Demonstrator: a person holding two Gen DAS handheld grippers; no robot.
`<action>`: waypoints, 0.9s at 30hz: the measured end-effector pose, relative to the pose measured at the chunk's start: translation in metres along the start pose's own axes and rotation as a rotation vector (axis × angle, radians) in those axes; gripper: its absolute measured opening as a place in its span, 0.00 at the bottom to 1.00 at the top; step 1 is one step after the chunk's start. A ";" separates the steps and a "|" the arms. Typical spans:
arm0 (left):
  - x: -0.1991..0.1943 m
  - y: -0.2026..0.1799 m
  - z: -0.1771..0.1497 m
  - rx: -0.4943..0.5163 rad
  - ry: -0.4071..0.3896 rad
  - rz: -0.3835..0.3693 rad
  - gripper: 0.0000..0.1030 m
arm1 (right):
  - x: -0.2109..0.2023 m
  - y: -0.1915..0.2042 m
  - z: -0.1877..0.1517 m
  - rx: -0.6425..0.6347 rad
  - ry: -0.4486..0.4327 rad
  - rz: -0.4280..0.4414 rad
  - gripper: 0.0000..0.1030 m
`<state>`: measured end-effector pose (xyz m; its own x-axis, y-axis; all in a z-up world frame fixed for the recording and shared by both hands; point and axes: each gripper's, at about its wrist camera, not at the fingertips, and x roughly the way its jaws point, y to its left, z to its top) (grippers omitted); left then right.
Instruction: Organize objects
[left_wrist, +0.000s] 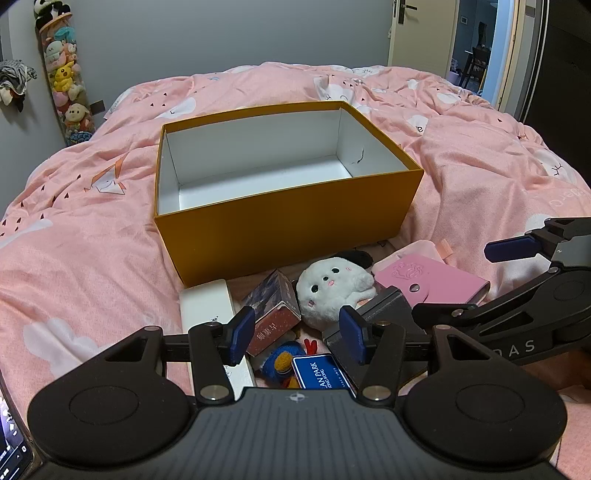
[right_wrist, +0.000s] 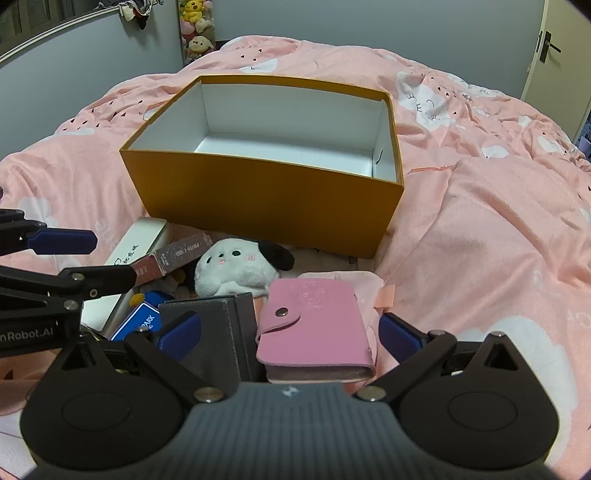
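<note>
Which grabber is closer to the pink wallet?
Right. The right hand-held gripper is open, straddling the pink wallet. The left hand-held gripper hovers over the small boxes left of it.

I'm looking across a bed (left_wrist: 110, 229) covered by a rumpled pink quilt (right_wrist: 480, 229) printed with white cartoon faces. Behind it stands a plain grey wall (left_wrist: 229, 33). In the left corner a tall clear tube (left_wrist: 66, 81) stuffed with plush toys leans upright. On the right a pale door (left_wrist: 421, 29) stands open onto a brighter room. The light in here is dim, cool
</note>
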<state>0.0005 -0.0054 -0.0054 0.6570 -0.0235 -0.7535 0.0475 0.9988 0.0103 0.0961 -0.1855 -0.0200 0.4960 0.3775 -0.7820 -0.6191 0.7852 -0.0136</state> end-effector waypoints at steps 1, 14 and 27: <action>0.000 0.000 0.000 0.000 0.000 0.000 0.61 | 0.000 0.000 0.000 0.000 0.000 0.001 0.99; -0.006 0.012 0.001 -0.025 0.027 -0.041 0.52 | -0.006 0.005 0.000 -0.029 -0.027 0.023 0.99; -0.019 0.055 0.001 -0.091 0.103 0.013 0.33 | 0.008 0.065 0.026 -0.266 0.134 0.459 0.54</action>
<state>-0.0085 0.0501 0.0103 0.5762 -0.0111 -0.8172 -0.0314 0.9989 -0.0357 0.0756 -0.1184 -0.0106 0.0674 0.5722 -0.8173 -0.8950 0.3967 0.2039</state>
